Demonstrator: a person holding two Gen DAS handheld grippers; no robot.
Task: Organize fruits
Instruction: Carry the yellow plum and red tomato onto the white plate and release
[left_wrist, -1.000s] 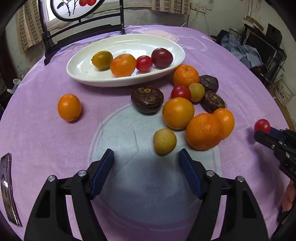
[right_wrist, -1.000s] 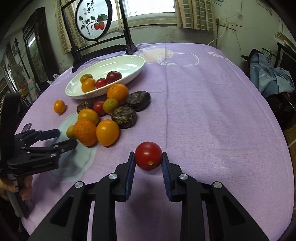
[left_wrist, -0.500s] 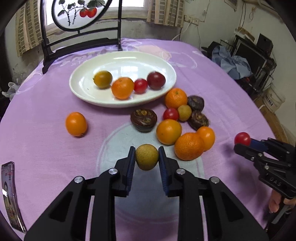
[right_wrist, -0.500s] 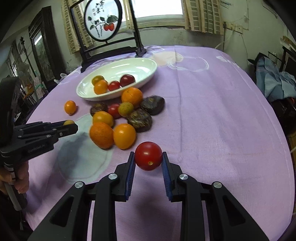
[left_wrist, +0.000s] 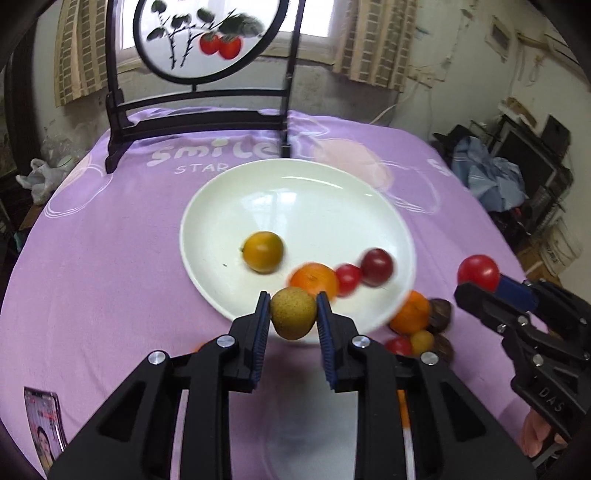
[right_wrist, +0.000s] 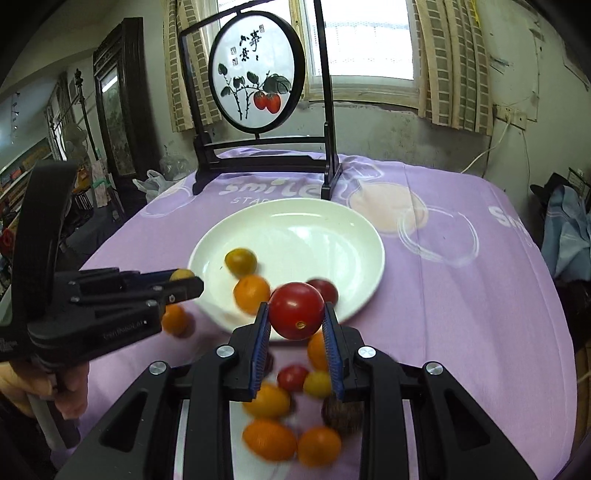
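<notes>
My left gripper (left_wrist: 292, 318) is shut on a small yellow-brown fruit (left_wrist: 293, 313), held above the near rim of the white oval plate (left_wrist: 295, 199). My right gripper (right_wrist: 296, 317) is shut on a red tomato (right_wrist: 295, 310), held above the plate's (right_wrist: 295, 225) near edge; it also shows in the left wrist view (left_wrist: 478, 272). On the plate lie a yellow-green fruit (left_wrist: 263, 252), an orange (left_wrist: 314, 277), a small red tomato (left_wrist: 348, 278) and a dark red fruit (left_wrist: 376, 266). Several loose oranges, tomatoes and dark fruits (right_wrist: 280, 398) lie on the cloth below my right gripper.
A purple tablecloth (left_wrist: 110, 258) covers the round table. A black stand with a round painted screen (left_wrist: 207, 40) stands behind the plate. A phone (left_wrist: 46, 421) lies at the near left edge. One orange (right_wrist: 174, 319) lies left of the plate.
Both grippers have risen and moved forward toward the plate with their fruits. One second ago the left gripper was open around the yellow-brown fruit on the cloth; it has since shut on it.
</notes>
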